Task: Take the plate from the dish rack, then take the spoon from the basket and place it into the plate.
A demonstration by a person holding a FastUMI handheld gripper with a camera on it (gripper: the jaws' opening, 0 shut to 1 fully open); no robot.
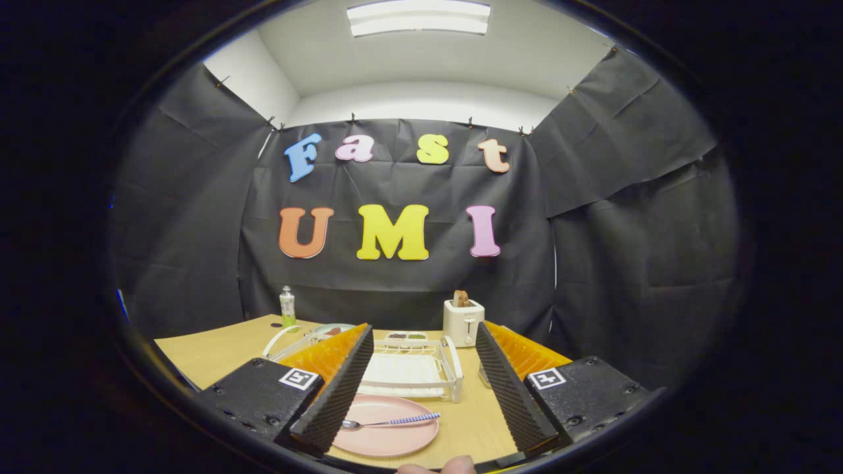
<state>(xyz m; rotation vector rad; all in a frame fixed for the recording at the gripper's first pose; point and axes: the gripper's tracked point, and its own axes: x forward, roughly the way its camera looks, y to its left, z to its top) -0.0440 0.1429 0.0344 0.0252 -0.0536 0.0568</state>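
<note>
The wooden table [211,359] carries a white dish rack [421,365] at its middle, with a toaster [463,320] far right of it. Nearer lies the pink plate [388,434], the spoon [388,422] resting across it. The gripper [421,401] hangs spread wide, holding nothing; what fills the far small dishes [406,337] is perhaps food.

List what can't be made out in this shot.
- Basket: if it is the white wire frame beyond the left finger, that finger hides most of it.
- Small dish behind the dish rack: contents too small to identify.
- Bottle: label too small.
- Spoon on the plate: bowl end partly covered by the left finger.
- Tongs: open, empty.
</note>
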